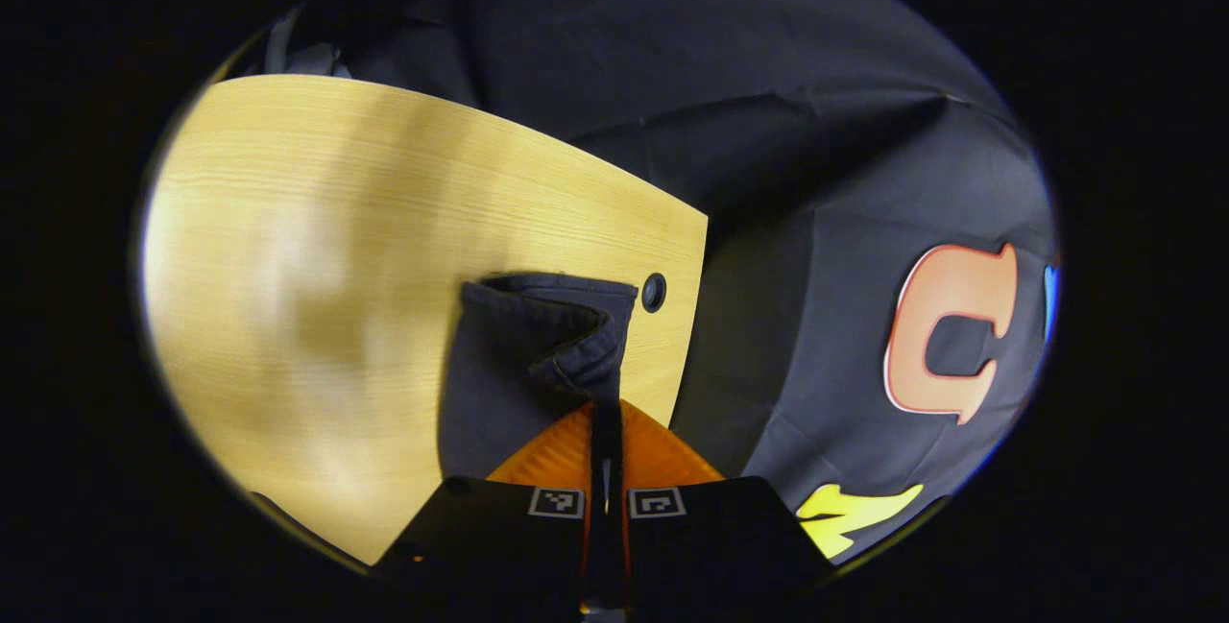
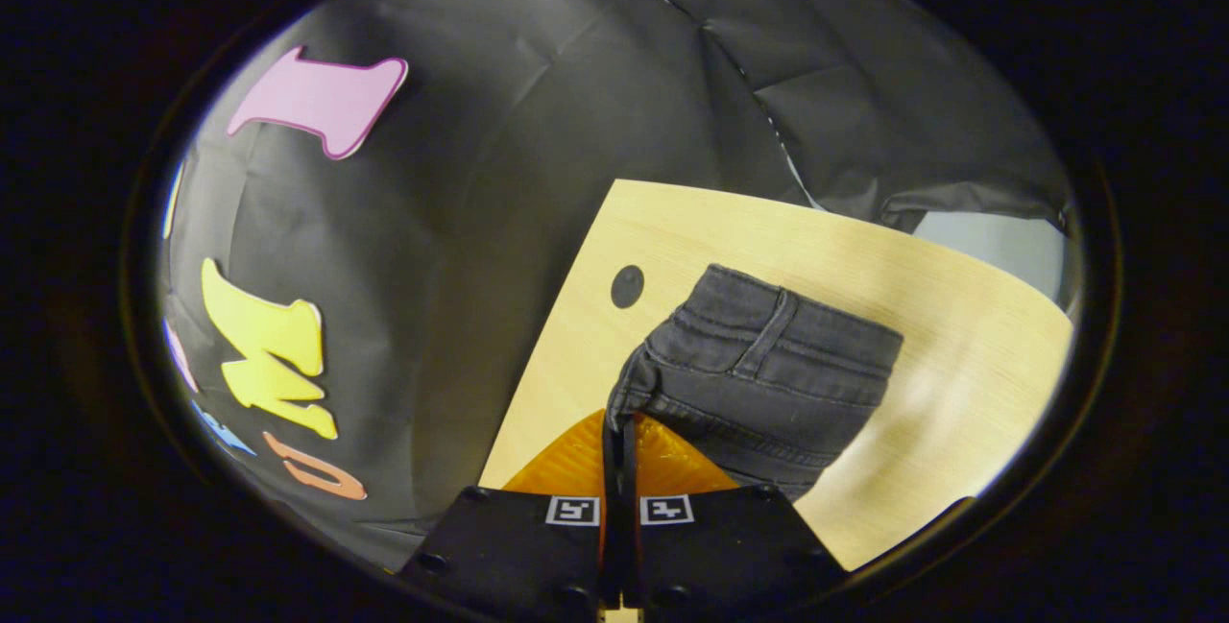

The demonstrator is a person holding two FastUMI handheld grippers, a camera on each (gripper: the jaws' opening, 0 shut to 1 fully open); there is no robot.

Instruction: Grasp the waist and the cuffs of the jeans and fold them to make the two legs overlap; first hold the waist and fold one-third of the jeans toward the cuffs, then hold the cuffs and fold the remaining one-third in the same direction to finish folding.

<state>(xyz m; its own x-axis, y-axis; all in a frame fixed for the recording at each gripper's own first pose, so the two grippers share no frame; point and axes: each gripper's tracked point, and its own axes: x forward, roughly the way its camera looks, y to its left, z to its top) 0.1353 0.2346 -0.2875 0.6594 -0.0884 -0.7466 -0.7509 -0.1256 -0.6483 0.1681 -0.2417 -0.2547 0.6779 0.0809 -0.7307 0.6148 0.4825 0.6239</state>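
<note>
While the left gripper view shows the left gripper (image 1: 605, 407) pinched tight on the cuffs (image 1: 586, 364) of the jeans (image 1: 499, 383), lifted over the table (image 1: 336, 249), the first leg-on-leg fold seems under way. Over in the right gripper view, the right gripper (image 2: 619, 431) clamps the waist (image 2: 759, 345); next, both ends likely need carrying sideways together.

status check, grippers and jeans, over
Left gripper shut on jeans hem. Right gripper shut on jeans waist. Table beneath, nothing in the way.
</note>
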